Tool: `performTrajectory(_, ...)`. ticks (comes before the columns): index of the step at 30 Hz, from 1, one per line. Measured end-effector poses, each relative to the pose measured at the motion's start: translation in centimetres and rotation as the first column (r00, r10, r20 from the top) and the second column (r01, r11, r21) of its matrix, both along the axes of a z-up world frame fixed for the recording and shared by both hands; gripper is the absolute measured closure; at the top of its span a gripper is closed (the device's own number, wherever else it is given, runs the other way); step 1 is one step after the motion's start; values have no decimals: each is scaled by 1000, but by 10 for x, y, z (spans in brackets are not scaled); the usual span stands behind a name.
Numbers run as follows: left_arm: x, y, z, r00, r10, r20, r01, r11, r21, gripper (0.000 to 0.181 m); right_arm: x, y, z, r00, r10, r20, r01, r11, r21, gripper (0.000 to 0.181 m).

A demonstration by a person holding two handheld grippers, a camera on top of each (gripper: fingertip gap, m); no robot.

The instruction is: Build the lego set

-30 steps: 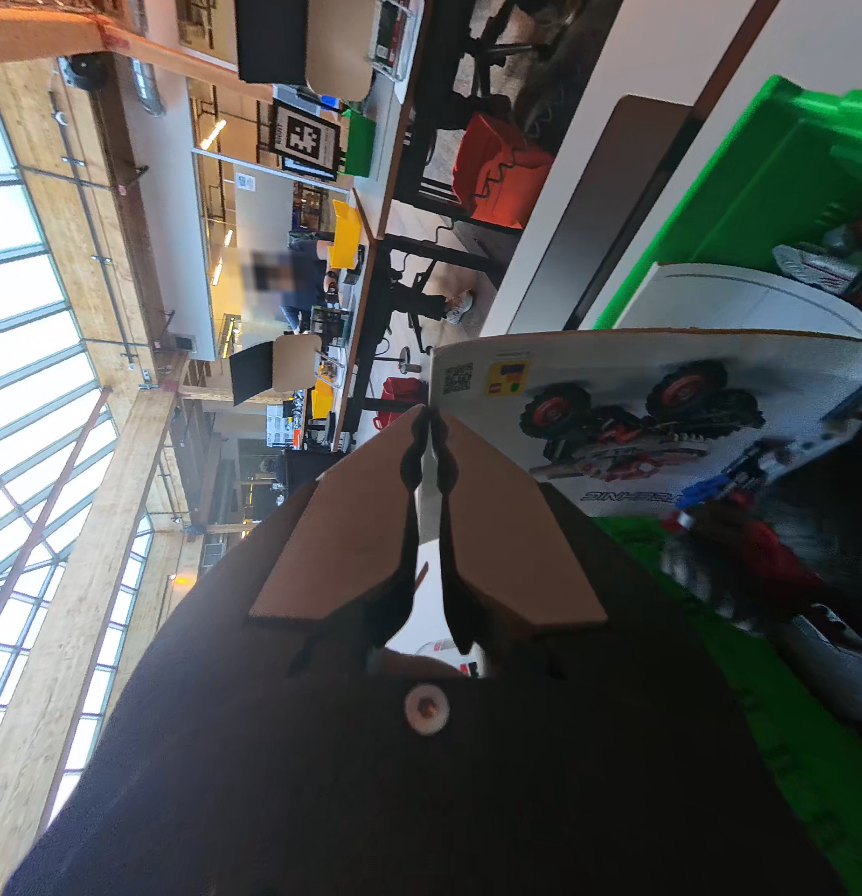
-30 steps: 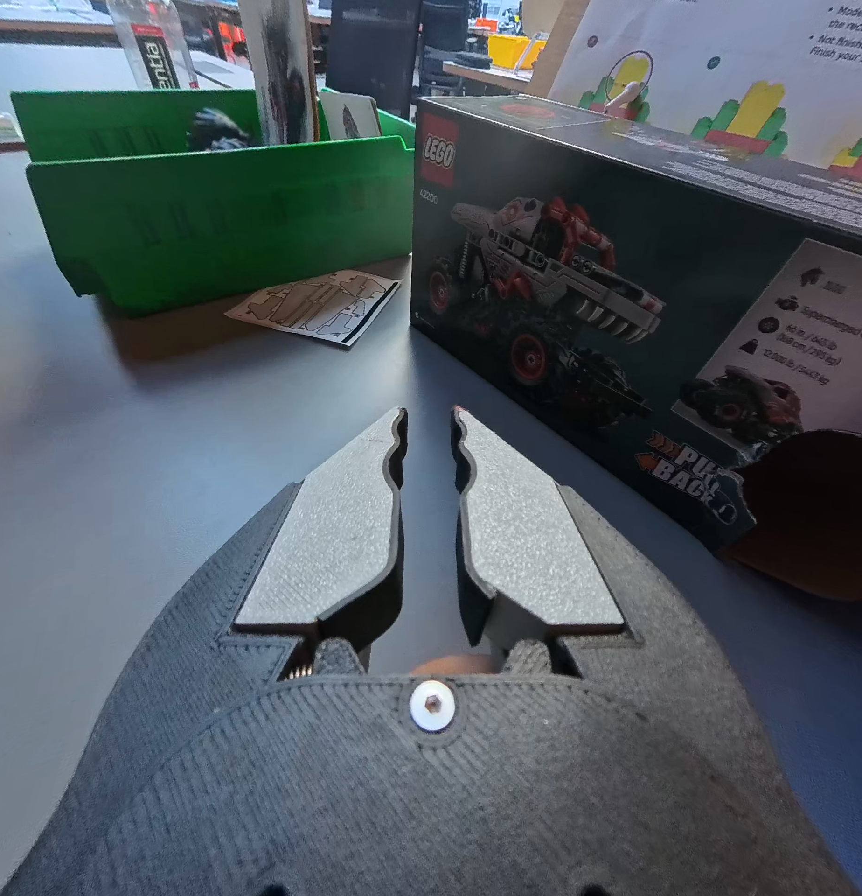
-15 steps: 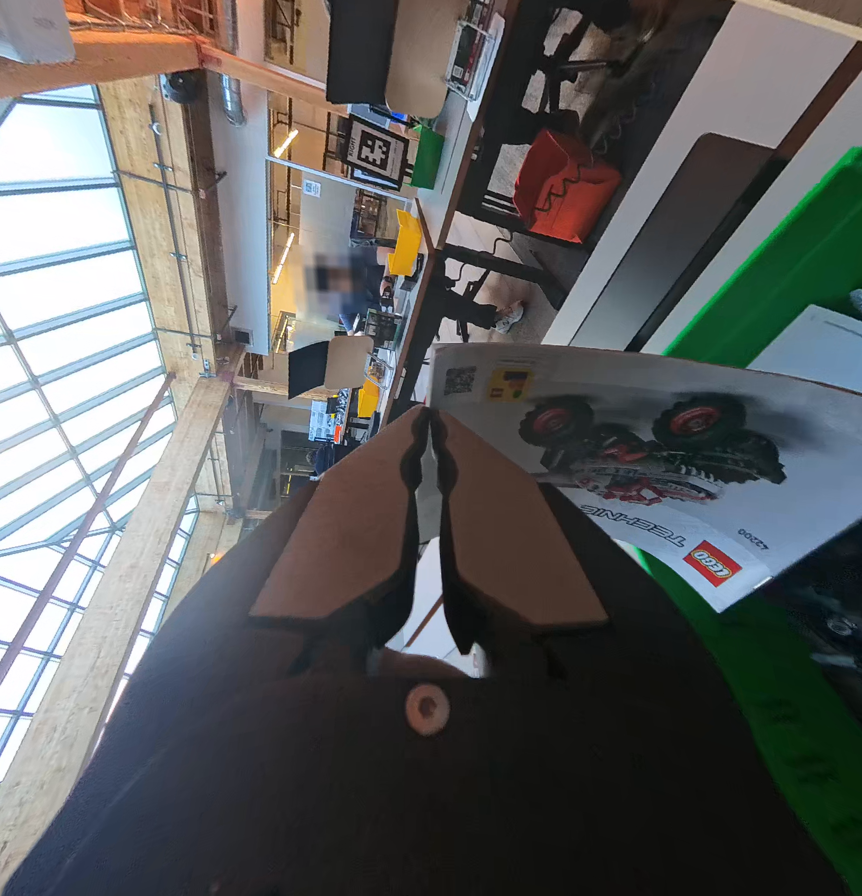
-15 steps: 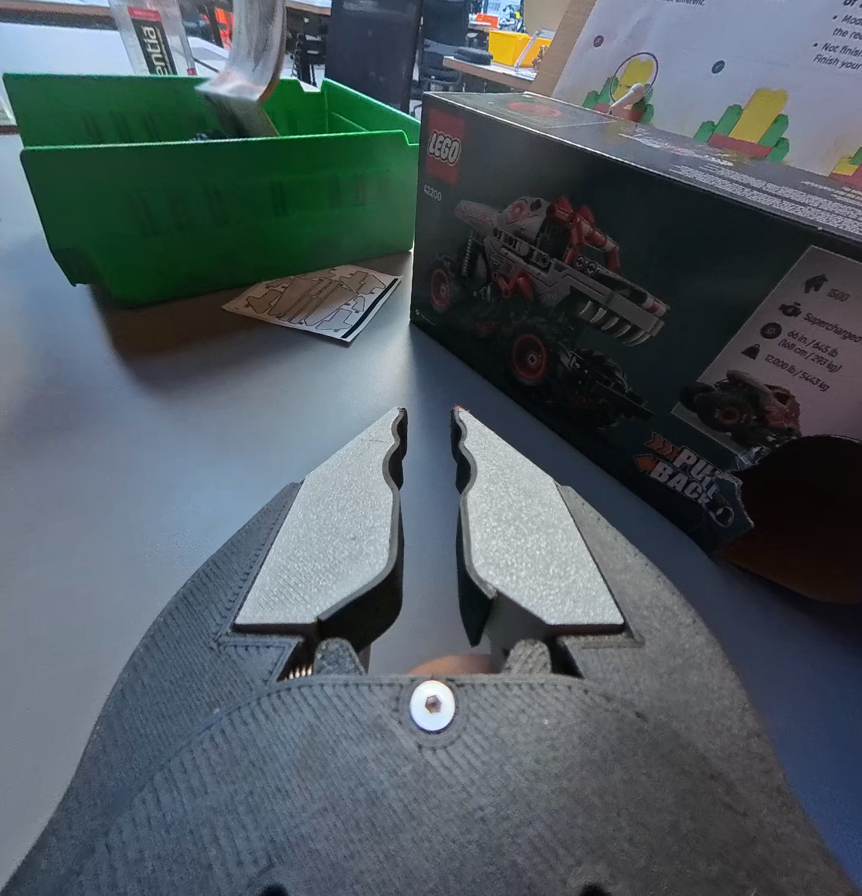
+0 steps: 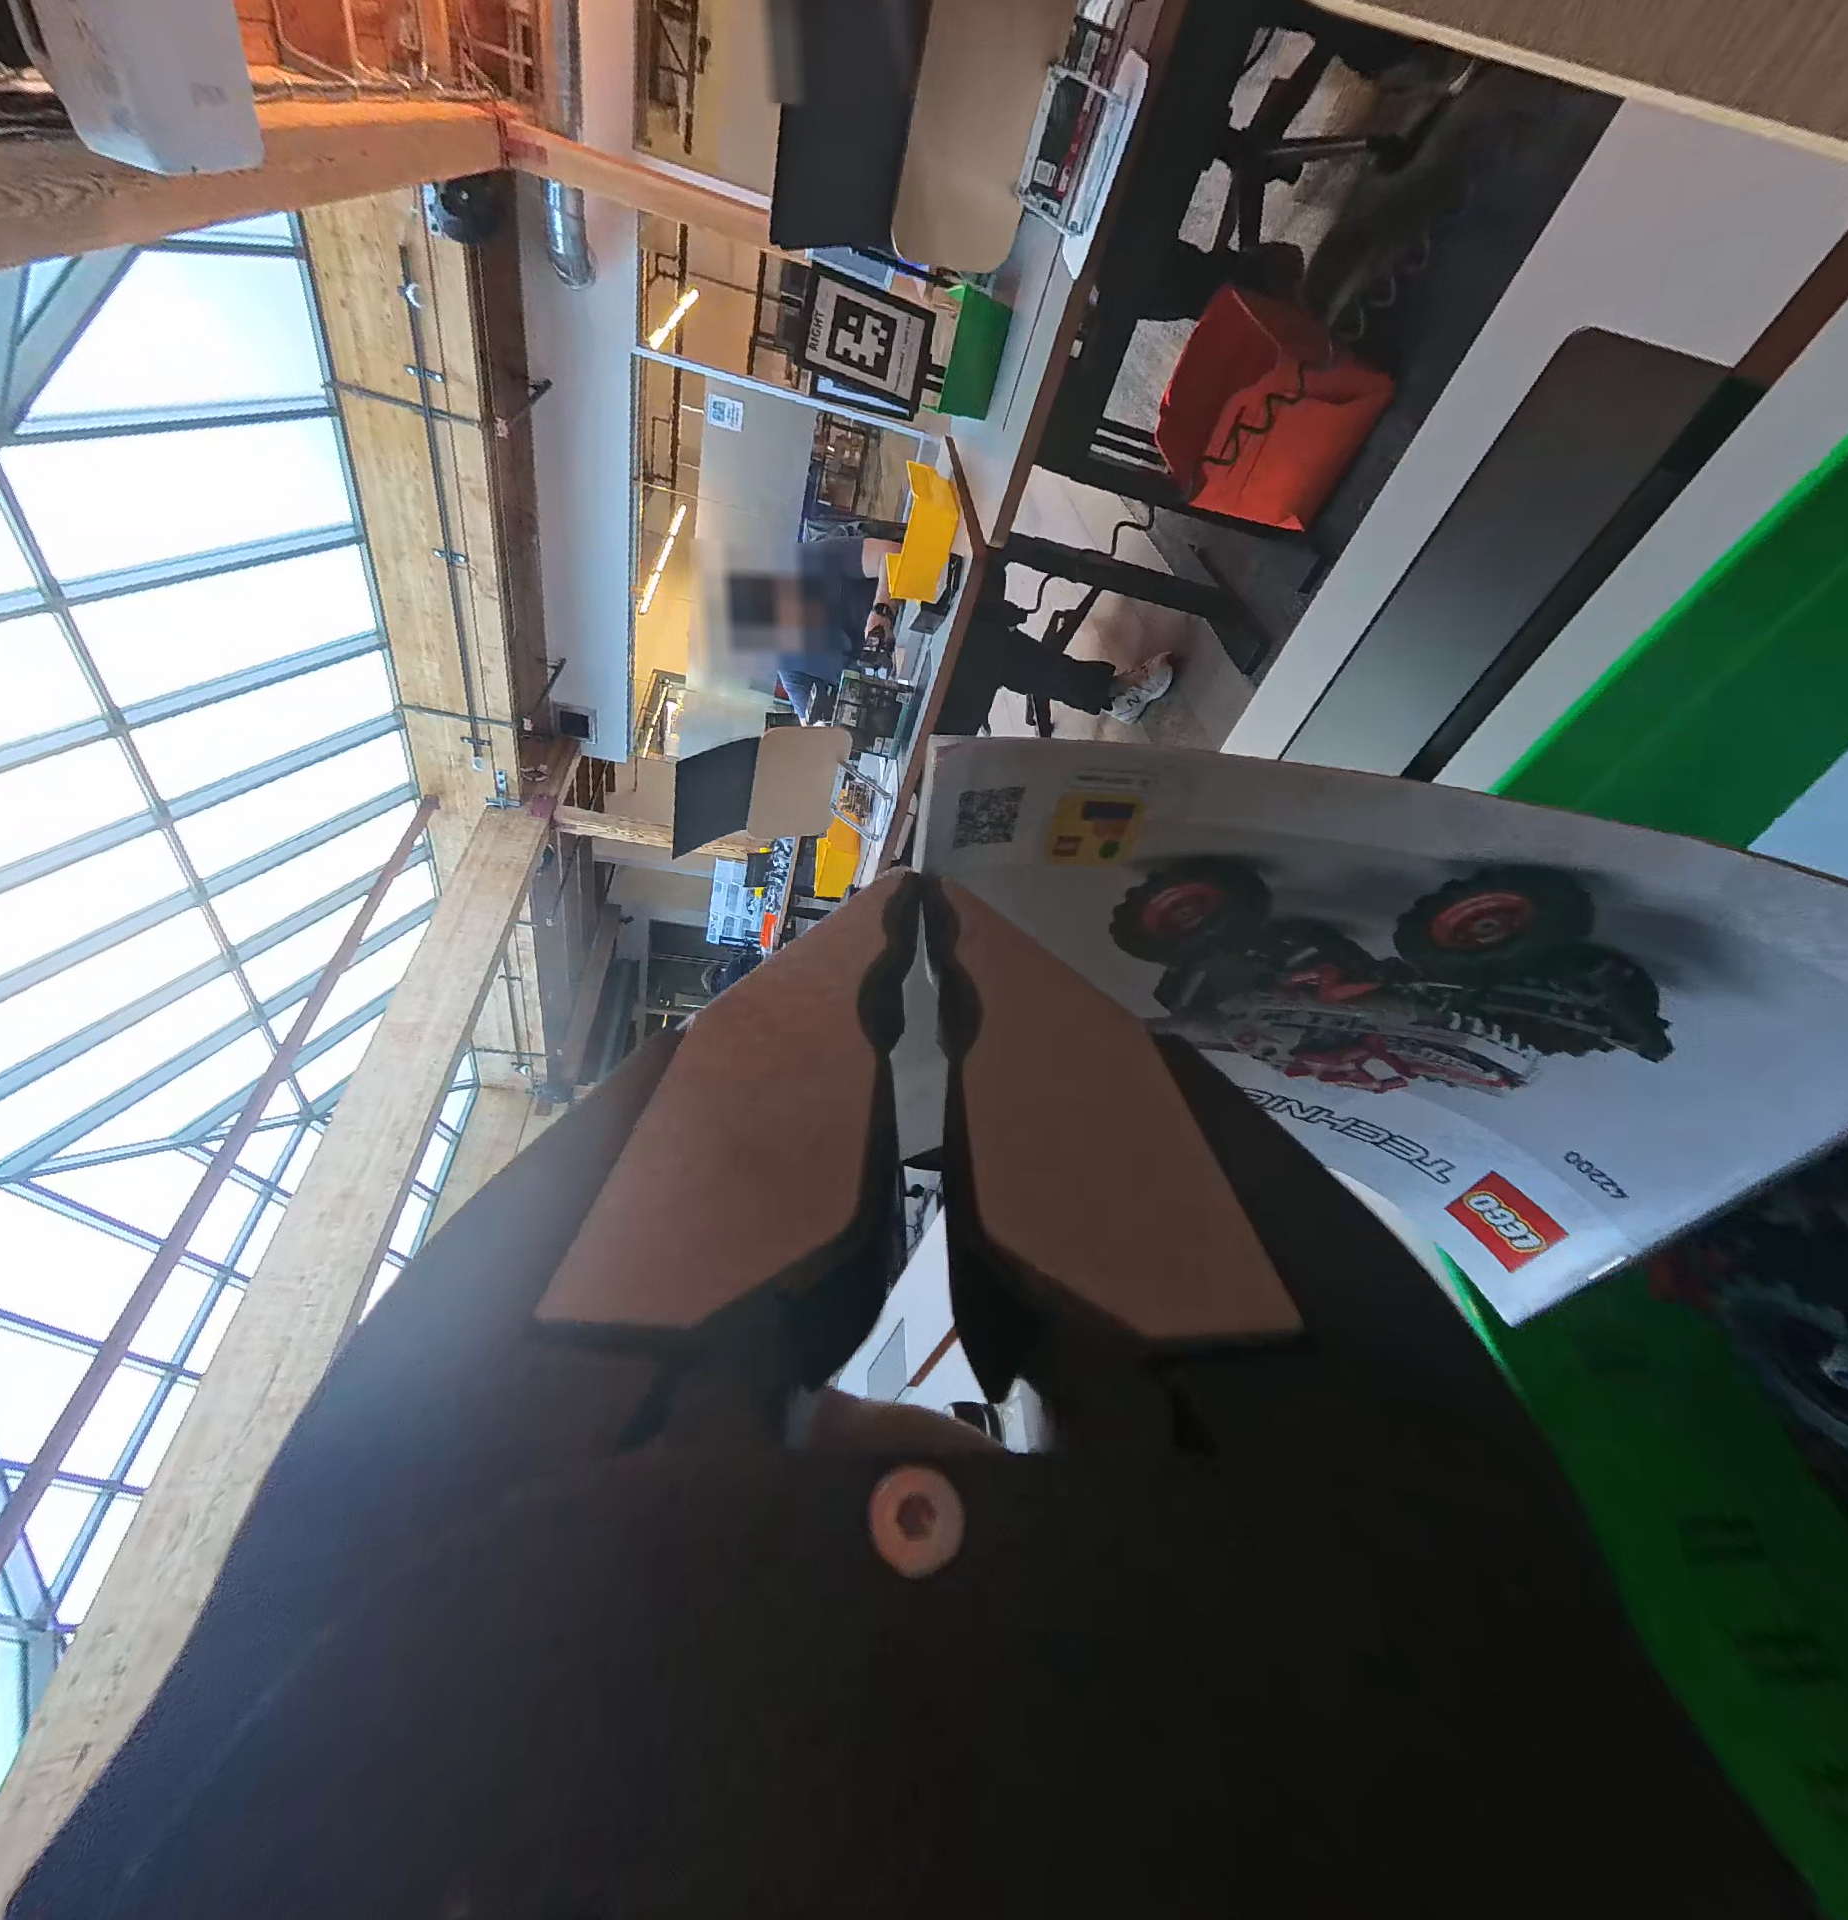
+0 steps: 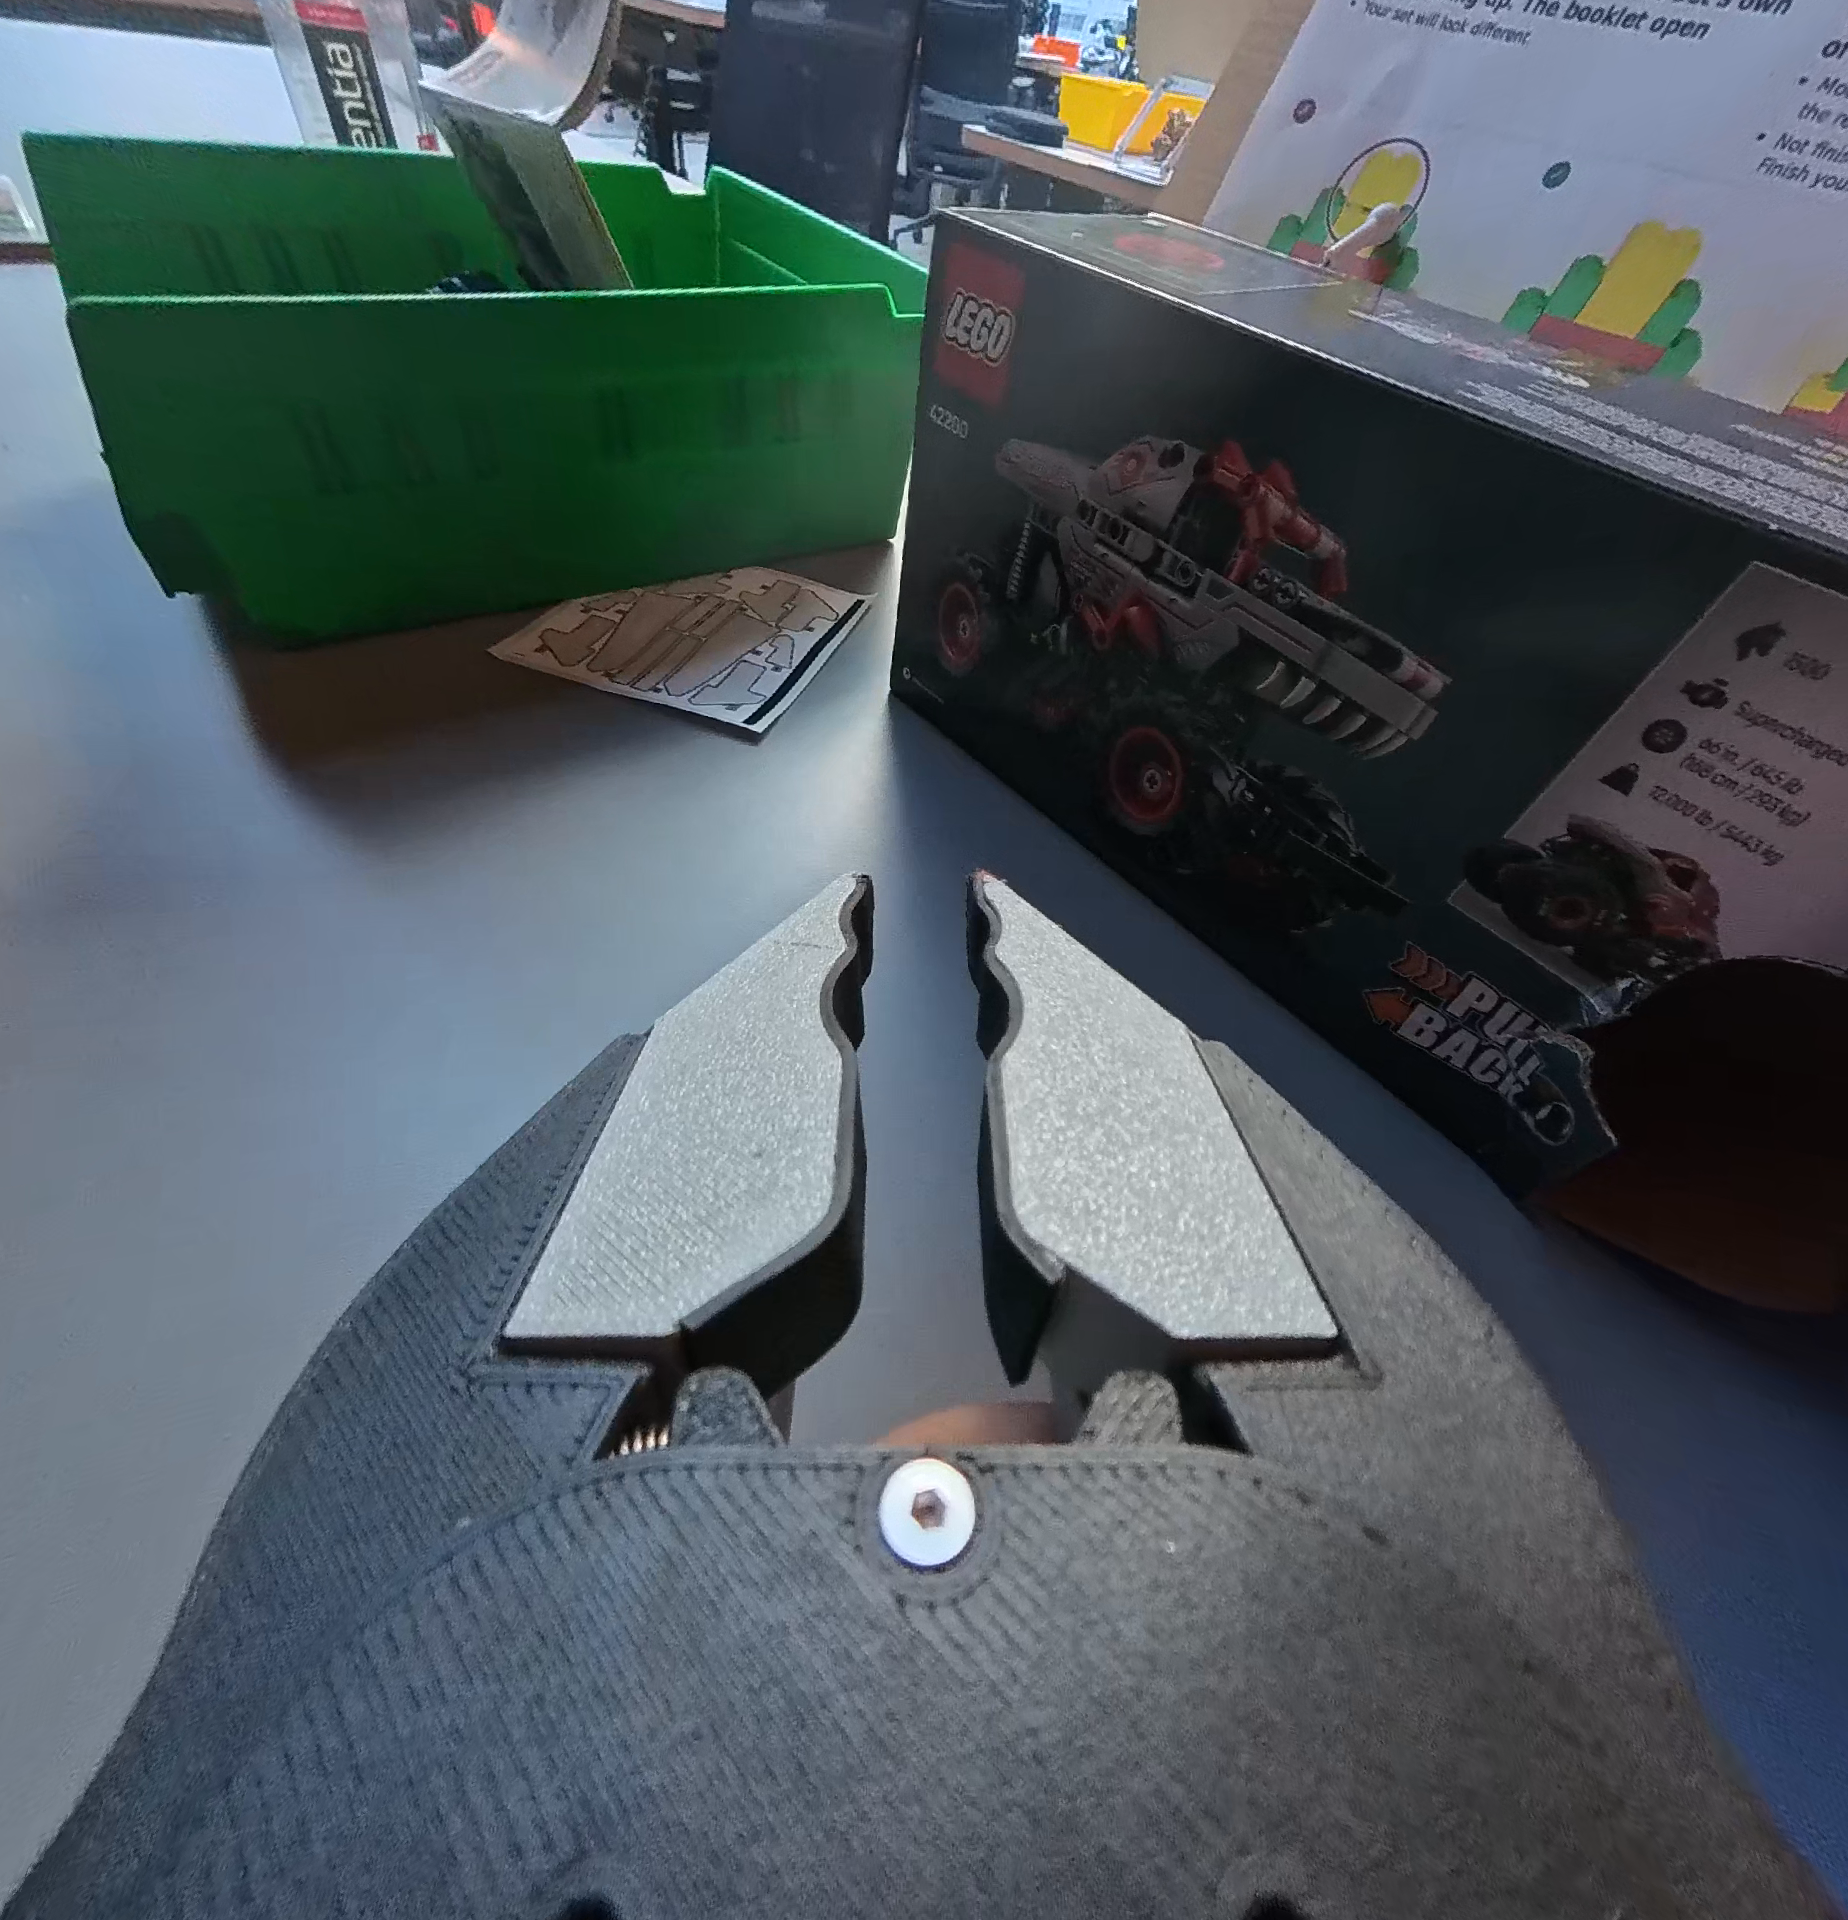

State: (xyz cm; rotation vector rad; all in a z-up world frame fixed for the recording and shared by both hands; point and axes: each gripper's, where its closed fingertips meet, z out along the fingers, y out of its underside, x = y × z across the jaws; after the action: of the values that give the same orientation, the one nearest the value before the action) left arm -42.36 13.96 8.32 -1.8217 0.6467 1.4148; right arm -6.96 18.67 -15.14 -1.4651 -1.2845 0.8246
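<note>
Build barely begun: left gripper (image 5: 921,894) clamps instruction booklet (image 5: 1367,997) above green bin (image 6: 463,416); right gripper (image 6: 918,896) parted, empty, over worktop (image 6: 276,883); no assembled model in view.

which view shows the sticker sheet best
The right wrist view: the sticker sheet lies flat on the table, fully visible between the green bin and the lego box. The left wrist view does not show it at all.

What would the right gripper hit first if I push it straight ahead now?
Probably the grey table itself: the open right gripper points slightly down at it. Farther along sits the sticker sheet, beside the lego box; depth is unclear.
</note>
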Motion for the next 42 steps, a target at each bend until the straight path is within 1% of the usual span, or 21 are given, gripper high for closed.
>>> performTrajectory(1,0,0,1,1000,1,-4,-1,1000,2,181,0,0,0,1000,0,0,0,1000,4,167)
performTrajectory(13,-4,-1,24,998,42,-36,-39,995,90,181,-1,-1,0,1000,2,2,-2,1000,11,167)
performTrajectory(25,-3,-1,33,997,62,-46,-54,988,143,181,0,0,0,1000,-2,3,2,1000,11,167)
performTrajectory(42,4,1,42,996,70,-63,-58,983,177,181,0,0,1,1000,-3,2,3,1000,15,167)
